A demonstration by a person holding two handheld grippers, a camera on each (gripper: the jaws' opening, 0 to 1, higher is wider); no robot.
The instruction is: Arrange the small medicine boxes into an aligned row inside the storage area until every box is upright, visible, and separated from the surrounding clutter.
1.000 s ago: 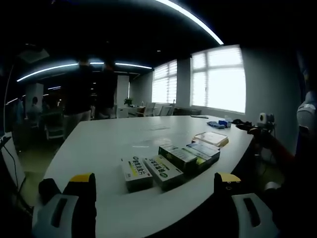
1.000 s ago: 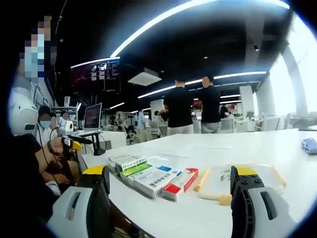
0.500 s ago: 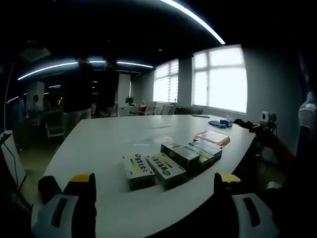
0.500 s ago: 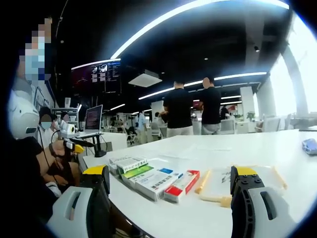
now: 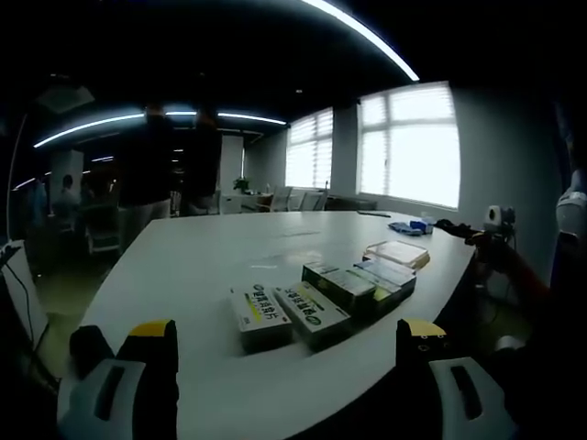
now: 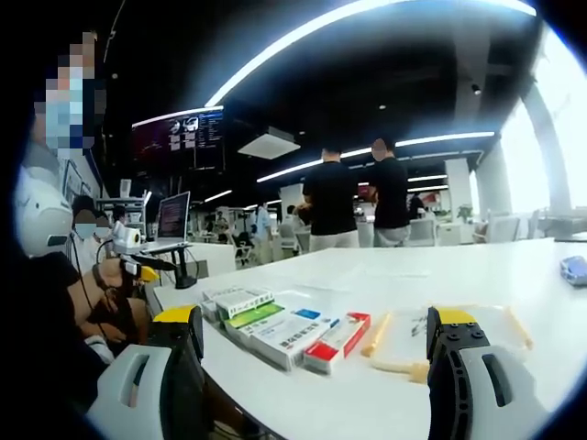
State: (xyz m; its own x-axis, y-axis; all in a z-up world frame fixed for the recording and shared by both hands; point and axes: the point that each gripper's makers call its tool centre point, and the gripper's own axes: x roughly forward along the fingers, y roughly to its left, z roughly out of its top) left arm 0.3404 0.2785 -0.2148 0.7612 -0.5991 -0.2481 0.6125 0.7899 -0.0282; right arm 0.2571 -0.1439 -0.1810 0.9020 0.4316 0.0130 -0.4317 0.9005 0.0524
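Observation:
Several small medicine boxes lie flat, side by side in a slanted row, on a white table [image 5: 193, 266]. In the left gripper view the closest are two white, green and yellow boxes [image 5: 261, 314] [image 5: 313, 311], then darker boxes [image 5: 347, 286] running towards a shallow tray [image 5: 396, 253]. The right gripper view has the same row: white boxes [image 6: 237, 300], a green-topped box [image 6: 254, 314], a red-ended box [image 6: 337, 335], and a clear tray with a pale rim [image 6: 431, 341]. My left gripper [image 5: 286, 332] and right gripper [image 6: 315, 319] are both open, short of the boxes, holding nothing.
Two standing people [image 6: 358, 203] are beyond the table's far side. A seated person [image 6: 87, 275] is at the left near a laptop on a stand [image 6: 171, 220]. Small blue items [image 5: 405, 227] lie far down the table by bright windows [image 5: 417, 142].
The left gripper view has drifted slightly, so the boxes sit a little further right in it. The boxes and both grippers are otherwise unchanged.

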